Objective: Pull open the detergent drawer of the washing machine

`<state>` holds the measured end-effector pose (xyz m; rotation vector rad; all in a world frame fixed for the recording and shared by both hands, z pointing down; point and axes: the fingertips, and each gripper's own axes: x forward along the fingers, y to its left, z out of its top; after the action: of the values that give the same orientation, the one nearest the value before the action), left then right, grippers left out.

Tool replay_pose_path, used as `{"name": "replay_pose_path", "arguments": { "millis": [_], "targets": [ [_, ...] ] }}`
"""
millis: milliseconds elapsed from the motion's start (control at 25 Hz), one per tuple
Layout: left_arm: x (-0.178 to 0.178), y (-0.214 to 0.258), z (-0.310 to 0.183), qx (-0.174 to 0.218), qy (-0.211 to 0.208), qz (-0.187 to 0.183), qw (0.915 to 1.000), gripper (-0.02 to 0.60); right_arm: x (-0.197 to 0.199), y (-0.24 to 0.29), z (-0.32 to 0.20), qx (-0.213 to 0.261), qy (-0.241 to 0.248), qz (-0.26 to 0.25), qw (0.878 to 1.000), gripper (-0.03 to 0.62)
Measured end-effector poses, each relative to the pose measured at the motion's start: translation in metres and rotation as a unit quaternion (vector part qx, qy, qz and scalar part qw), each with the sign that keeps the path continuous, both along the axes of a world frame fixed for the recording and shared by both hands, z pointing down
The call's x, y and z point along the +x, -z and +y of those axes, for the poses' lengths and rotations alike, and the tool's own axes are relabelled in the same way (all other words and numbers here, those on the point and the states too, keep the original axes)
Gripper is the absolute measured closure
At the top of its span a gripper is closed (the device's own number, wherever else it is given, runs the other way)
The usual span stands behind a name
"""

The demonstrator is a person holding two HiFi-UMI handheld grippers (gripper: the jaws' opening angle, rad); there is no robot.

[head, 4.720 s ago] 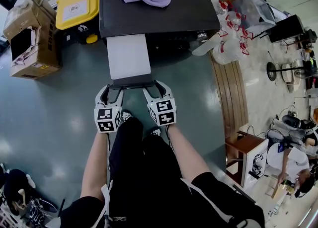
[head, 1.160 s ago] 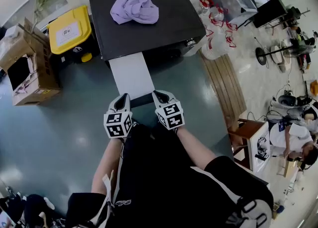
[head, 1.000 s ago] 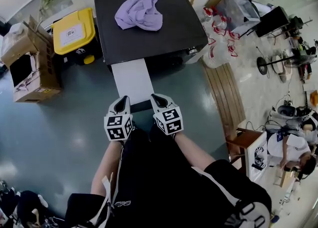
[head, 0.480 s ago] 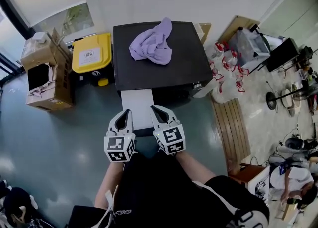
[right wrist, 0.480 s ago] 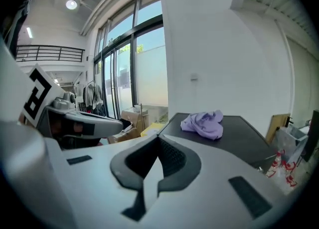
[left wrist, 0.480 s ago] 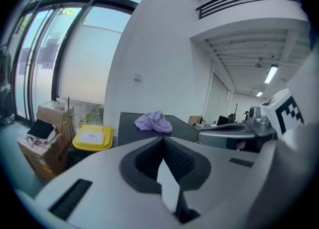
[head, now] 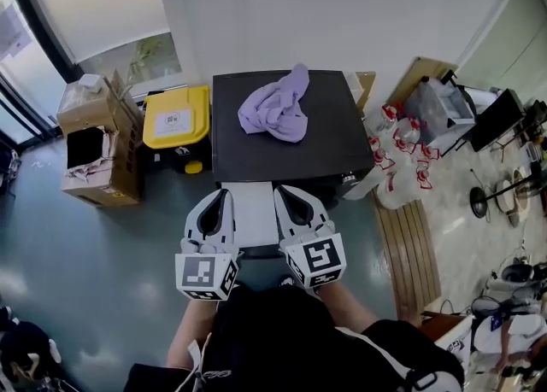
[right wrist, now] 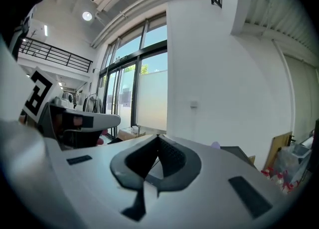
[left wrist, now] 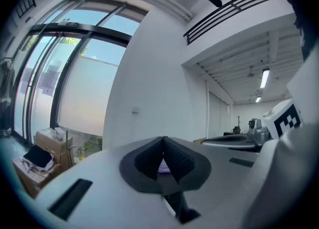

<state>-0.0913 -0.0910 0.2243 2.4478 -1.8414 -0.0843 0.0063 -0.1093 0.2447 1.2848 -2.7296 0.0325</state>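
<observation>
**A:** Where does the black-topped washing machine (head: 333,125) stand?

**B:** Against the white wall, with a crumpled lilac cloth (head: 275,113) on its top. A white flat panel (head: 249,213) juts from its front. I can't tell whether that is the detergent drawer.

**A:** And the claws?

**B:** In the head view the left claw (head: 218,202) and the right claw (head: 286,196) sit on either side of that panel. Each has its jaws pressed together with nothing between them, and each points level towards the wall.
</observation>
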Motion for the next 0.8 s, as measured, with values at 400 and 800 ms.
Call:
{"name": "replay_pose_path", "arguments": {
  "millis": [400, 800],
  "targets": [
    [-0.015, 0.052, 0.014, 0.048, 0.025, 0.000, 0.9985, 0.560, 0.014, 0.051, 0.003, 0.053, -0.016, -0.017, 0.998, 0.585],
    [-0.013, 0.052, 0.019, 0.051, 0.035, -0.018, 0.9979, 0.560, 0.031, 0.054, 0.003, 0.063, -0.034, -0.019, 0.997, 0.585]
  ]
}}
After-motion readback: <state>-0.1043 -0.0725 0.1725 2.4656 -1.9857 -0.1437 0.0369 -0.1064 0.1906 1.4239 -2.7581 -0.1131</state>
